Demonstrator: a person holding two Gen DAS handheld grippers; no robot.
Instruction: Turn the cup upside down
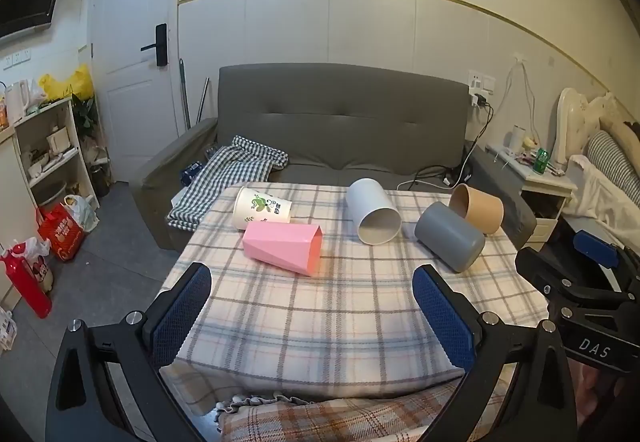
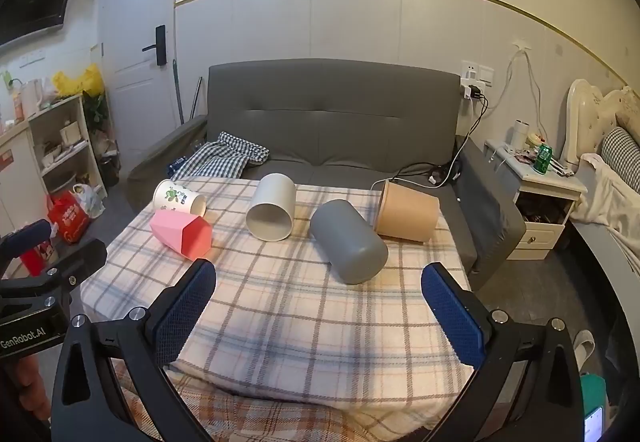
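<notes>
Several cups lie on their sides on a table under a plaid cloth (image 1: 320,314) (image 2: 304,314). From left to right: a white printed paper cup (image 1: 262,207) (image 2: 178,197), a pink faceted cup (image 1: 284,248) (image 2: 182,234), a white cup (image 1: 372,215) (image 2: 272,211) with its mouth toward me, a grey cup (image 1: 450,236) (image 2: 348,242) and a brown paper cup (image 1: 476,207) (image 2: 408,215). My left gripper (image 1: 312,282) is open and empty, short of the pink cup. My right gripper (image 2: 320,280) is open and empty, short of the grey cup.
A grey sofa (image 1: 344,121) (image 2: 332,113) with a checked cloth (image 1: 228,177) stands behind the table. A shelf unit (image 1: 48,149) and bags (image 1: 64,230) are at the left. A nightstand (image 2: 540,201) and a bed (image 2: 612,177) are at the right.
</notes>
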